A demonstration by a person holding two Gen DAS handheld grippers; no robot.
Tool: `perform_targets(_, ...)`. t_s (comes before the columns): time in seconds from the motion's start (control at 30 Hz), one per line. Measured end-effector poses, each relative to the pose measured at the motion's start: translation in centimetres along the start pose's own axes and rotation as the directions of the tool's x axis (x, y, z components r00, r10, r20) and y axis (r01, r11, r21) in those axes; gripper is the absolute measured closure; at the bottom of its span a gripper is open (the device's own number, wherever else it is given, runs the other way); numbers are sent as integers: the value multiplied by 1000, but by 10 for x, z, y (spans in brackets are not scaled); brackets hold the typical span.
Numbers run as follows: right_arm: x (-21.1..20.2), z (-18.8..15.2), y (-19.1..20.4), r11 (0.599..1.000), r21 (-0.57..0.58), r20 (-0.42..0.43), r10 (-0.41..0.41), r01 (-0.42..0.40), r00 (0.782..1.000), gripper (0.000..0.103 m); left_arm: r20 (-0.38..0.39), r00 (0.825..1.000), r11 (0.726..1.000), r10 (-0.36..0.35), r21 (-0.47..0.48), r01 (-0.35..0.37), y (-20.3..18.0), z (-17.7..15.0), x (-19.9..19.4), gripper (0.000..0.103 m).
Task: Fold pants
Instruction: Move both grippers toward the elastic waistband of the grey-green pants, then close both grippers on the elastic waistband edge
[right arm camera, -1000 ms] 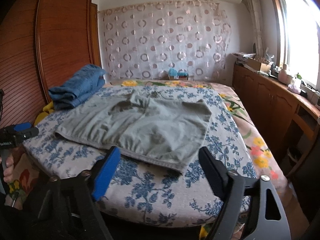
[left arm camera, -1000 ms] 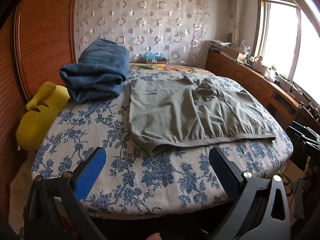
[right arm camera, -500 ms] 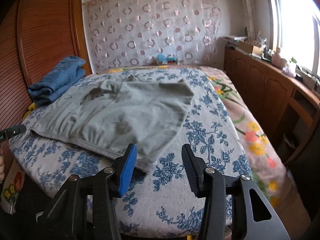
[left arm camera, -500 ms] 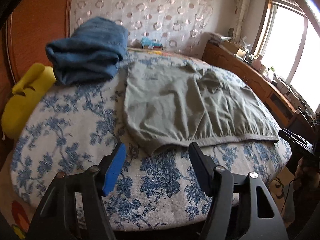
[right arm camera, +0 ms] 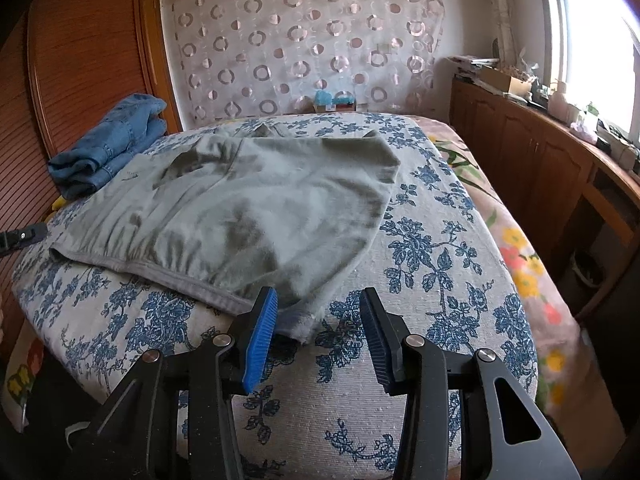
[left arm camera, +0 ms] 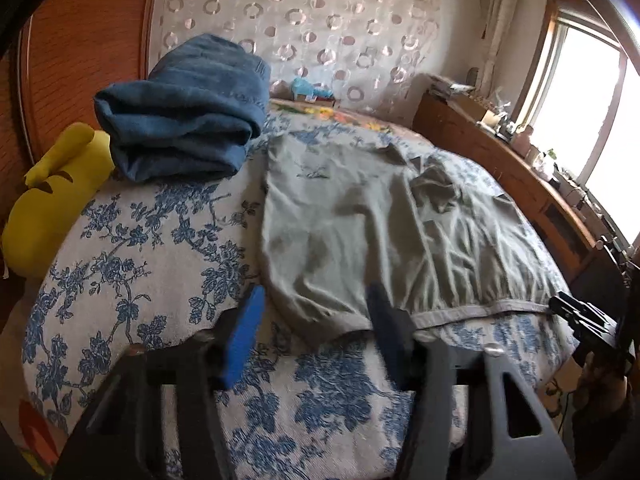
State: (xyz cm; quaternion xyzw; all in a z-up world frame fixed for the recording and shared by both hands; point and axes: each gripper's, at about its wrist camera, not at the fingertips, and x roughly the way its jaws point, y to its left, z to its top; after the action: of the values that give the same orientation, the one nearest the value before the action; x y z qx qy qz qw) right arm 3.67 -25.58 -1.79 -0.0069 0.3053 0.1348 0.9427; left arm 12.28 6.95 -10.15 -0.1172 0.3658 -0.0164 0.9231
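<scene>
Grey-green pants [left arm camera: 360, 216] lie flat on the flowered bed cover [left arm camera: 160, 248], waistband toward me. My left gripper [left arm camera: 316, 296] straddles the near left waistband corner. Its jaws are closing, the cloth lies between them, and the pads do not press on it. In the right wrist view the pants [right arm camera: 248, 208] spread to the left. My right gripper [right arm camera: 318, 296] stands half open around the near right waistband corner, which lies close to the blue left pad [right arm camera: 260, 336] with no squeeze visible. Each gripper shows at the edge of the other's view: the right gripper [left arm camera: 584, 320] and the left gripper [right arm camera: 24, 234].
Folded blue jeans [left arm camera: 188, 128] sit at the back left of the bed, a yellow plush toy [left arm camera: 52, 196] beside them. A wooden wardrobe [right arm camera: 80, 60] stands on the left. A low wooden cabinet [right arm camera: 540, 160] with clutter runs under the window on the right.
Both grippers have narrowed their jaws. The left one moved forward and down to the waistband's left corner. The right one tipped down over the right corner early on, then held still.
</scene>
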Motion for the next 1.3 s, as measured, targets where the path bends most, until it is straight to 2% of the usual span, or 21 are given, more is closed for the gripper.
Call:
perform_targets(0.1,-4,-2,1,1000,0,-3,1,-1,1000,58,-37,999,1000,28,-6,-28,2,-3,11,61)
perform_targets(0.2,2,0,1,1000,0,-8,7,-7,1000,58,-71,997,1000,21,6,-21,0,-9,17,61)
perform_targets(0.27,4,1,-1,1000,-7,-5,3,-3,1000,59,-66,997,999,36,31,-34,-4,-11,17,61)
perform_targets(0.47,10,7,-3,1000,-15,-7,20,-20,1000,78,-60,997,996,56,78,-51,-14,-15,19,61)
perform_targets(0.57,21,15,0,999,-25,-6,31,-31,1000,85,-58,997,995,40,96,-35,-16,-16,19,75)
perform_targets(0.6,20,15,-1,999,-24,-4,34,-34,999,89,-62,998,995,27,97,-21,-17,-16,19,83)
perform_targets(0.73,25,19,-6,999,-2,0,43,-43,999,95,-53,999,995,-4,100,9,-15,-17,11,94)
perform_targets(1.1,-6,18,-11,997,0,55,83,-84,995,96,-15,998,992,-64,104,65,-19,-21,-27,95)
perform_targets(1.3,-22,9,-13,994,-18,57,104,-104,993,96,-18,996,990,-83,111,85,-16,-21,-39,95)
